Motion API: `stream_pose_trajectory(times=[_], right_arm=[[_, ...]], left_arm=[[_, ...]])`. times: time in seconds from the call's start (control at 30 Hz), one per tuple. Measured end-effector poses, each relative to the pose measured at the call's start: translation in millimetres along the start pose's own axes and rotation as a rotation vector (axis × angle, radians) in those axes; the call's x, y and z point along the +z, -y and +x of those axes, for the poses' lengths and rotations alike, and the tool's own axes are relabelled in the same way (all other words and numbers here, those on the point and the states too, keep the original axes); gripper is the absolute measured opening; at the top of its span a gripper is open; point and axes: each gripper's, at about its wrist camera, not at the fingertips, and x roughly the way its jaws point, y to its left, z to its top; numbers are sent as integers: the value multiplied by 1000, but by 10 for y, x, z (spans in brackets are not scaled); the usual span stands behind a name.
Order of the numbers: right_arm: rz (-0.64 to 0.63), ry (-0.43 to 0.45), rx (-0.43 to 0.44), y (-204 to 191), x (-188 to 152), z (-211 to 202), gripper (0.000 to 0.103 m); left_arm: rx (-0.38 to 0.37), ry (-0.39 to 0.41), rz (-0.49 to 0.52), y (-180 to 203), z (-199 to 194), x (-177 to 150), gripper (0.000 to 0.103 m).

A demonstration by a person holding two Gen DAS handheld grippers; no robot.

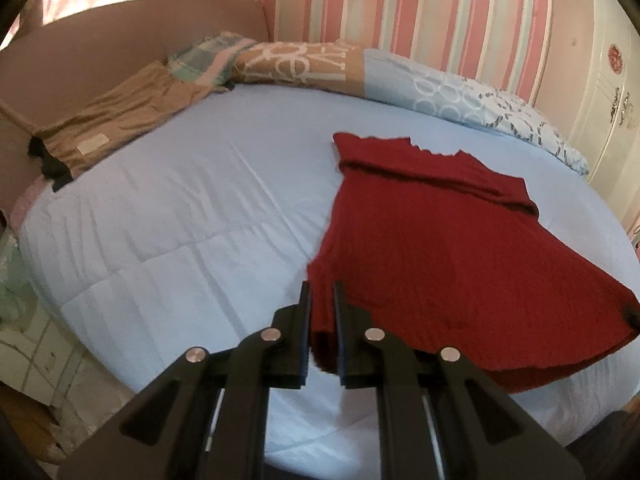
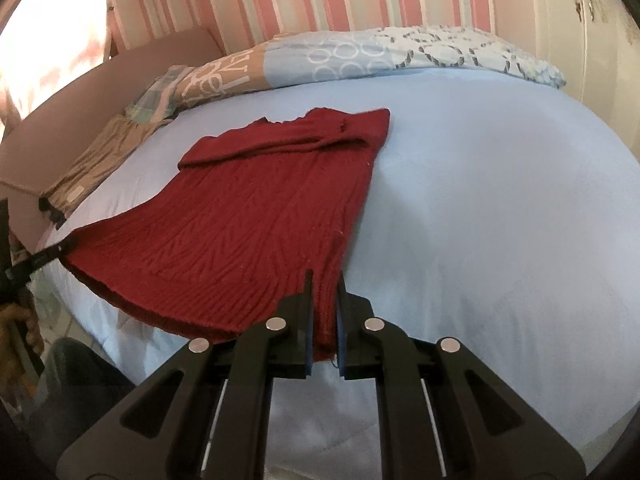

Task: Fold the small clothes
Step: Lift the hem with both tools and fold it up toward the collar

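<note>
A dark red knitted sweater [image 1: 432,248] lies on the light blue bed [image 1: 180,208], sleeves folded across its top. My left gripper [image 1: 322,292] is shut on the sweater's bottom left hem corner, lifted slightly. My right gripper [image 2: 324,280] is shut on the bottom right hem corner of the sweater [image 2: 248,220]. The right gripper's tip [image 1: 632,314] shows at the far hem corner in the left wrist view. The left gripper [image 2: 60,250] shows at the left hem corner in the right wrist view.
A tan folded garment [image 1: 112,124] lies at the bed's far left by the brown headboard [image 1: 100,40]. A patterned rolled duvet [image 1: 400,76] runs along the striped wall. A white wardrobe [image 1: 604,92] stands at the right. The blue sheet [image 2: 500,200] spreads right of the sweater.
</note>
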Motion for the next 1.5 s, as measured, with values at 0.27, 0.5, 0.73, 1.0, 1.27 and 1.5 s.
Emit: stream_pose_trajectory(times=[0.27,0.5,0.73,1.0,1.27,1.5], right_arm=[[-29,28,-3,-125,196,-43,9],[-13,24,-4,-142,252,92,9],[1,20,-2,-87,194,133,9],[-3,10,7,-69,107,174,9],[2,7,9,-43,65,225,9],[4,4,13,-44,43,211,9]], left_arm=[[7,27,-22,-127,-75,161,5],[15,-42,-19,-229,132,-18,5],[-34,-151,7,-144,389,-539,8],[-38,-217,-25,-66,719,-798,50],[-65,-189,16,21,823,-882,20],[-60,-104,8,-10,613,-801,9]])
